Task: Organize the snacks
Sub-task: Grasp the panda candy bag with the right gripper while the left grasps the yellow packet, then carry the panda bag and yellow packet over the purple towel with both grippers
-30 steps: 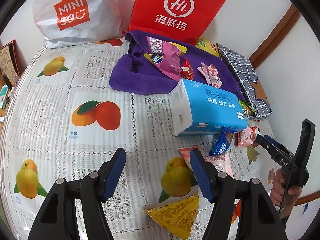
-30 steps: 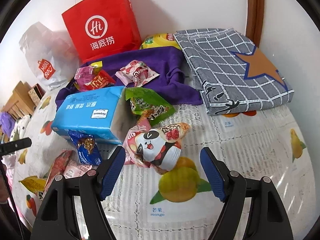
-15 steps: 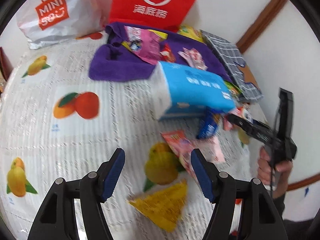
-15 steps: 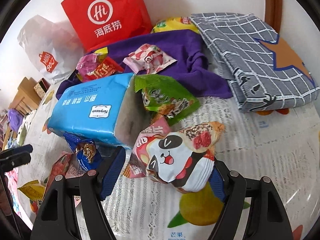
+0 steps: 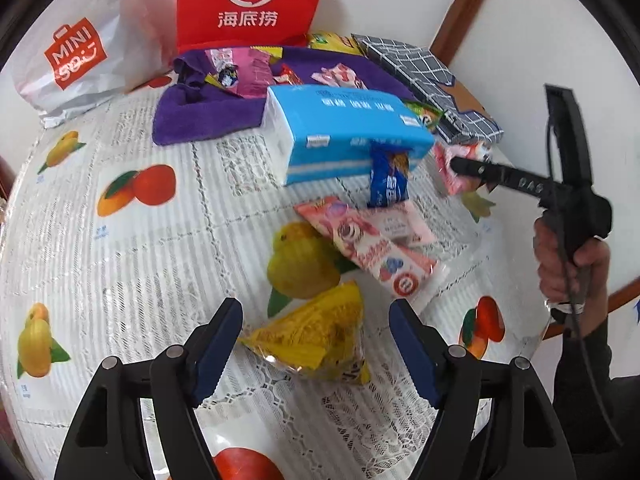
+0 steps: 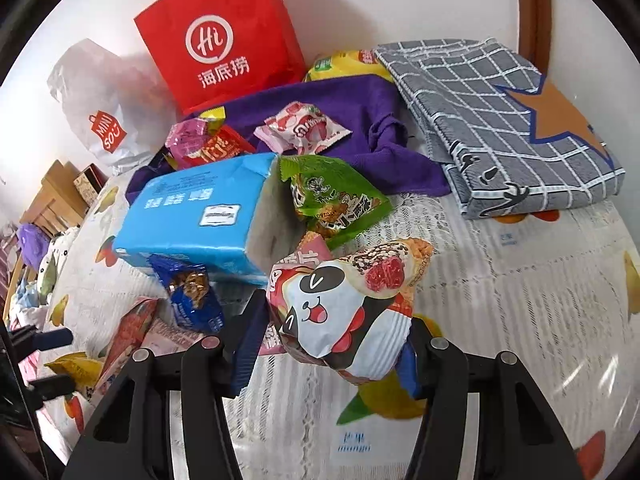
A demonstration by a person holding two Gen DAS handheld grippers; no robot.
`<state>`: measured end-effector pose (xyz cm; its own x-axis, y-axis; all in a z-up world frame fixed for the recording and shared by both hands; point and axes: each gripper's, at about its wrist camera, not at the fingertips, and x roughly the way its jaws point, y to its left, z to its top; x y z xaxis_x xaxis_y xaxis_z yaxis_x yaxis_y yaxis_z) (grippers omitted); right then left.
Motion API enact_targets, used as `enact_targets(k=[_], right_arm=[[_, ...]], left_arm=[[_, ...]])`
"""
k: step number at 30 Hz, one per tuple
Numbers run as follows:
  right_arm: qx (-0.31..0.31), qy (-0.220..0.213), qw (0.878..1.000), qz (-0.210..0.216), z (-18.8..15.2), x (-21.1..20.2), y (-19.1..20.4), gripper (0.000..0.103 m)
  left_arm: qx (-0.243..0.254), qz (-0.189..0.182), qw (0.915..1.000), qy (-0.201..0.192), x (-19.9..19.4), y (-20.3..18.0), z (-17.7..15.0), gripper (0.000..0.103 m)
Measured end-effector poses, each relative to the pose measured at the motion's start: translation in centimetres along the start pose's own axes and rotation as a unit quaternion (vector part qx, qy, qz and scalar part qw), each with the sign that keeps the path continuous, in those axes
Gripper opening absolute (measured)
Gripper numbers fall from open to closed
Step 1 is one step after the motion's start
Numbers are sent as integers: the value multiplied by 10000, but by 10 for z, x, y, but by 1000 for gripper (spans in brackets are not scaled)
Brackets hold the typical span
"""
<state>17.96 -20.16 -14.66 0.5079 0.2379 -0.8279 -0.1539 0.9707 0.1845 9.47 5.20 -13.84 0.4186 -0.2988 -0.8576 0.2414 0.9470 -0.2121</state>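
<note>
Snack packets lie scattered on a fruit-print tablecloth (image 5: 120, 240). My left gripper (image 5: 316, 348) is open, with a yellow triangular packet (image 5: 316, 336) lying between its fingers on the table. Pink packets (image 5: 372, 240) and a blue packet (image 5: 388, 180) lie beyond it. My right gripper (image 6: 332, 344) has closed on a panda-print packet (image 6: 344, 308), its fingers pressing both sides. It also shows in the left wrist view (image 5: 472, 168). A green packet (image 6: 332, 196) and a blue tissue pack (image 6: 200, 212) lie just beyond.
A purple cloth (image 6: 360, 120) with several snacks on it lies at the back. A red Hi bag (image 6: 224, 36) and a white Miniso bag (image 5: 72, 56) stand against the wall. A grey checked cloth (image 6: 500, 120) lies at the right.
My left gripper moved forward and right until the yellow packet lay between its fingers. My right gripper advanced onto the panda packet and closed on it.
</note>
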Motion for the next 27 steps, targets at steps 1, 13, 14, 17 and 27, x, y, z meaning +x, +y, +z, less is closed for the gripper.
enact_targets(k=[1, 13, 14, 17, 27], right_arm=[[11, -42, 10000, -32, -1, -5, 1, 56], [27, -194, 9995, -243, -9, -33, 11, 56], [38, -191, 9995, -246, -9, -33, 11, 56], [49, -189, 9995, -258, -9, -34, 12, 56], [6, -193, 9995, -235, -9, -32, 17, 56]], left_arm=[[4, 1, 10000, 15, 2, 0, -1, 74], [402, 264, 9988, 24, 19, -10, -11, 64], [394, 231, 9990, 19, 18, -9, -11, 61], [336, 115, 9994, -9, 16, -6, -11, 50], [157, -14, 9996, -220, 5, 4, -10, 38]])
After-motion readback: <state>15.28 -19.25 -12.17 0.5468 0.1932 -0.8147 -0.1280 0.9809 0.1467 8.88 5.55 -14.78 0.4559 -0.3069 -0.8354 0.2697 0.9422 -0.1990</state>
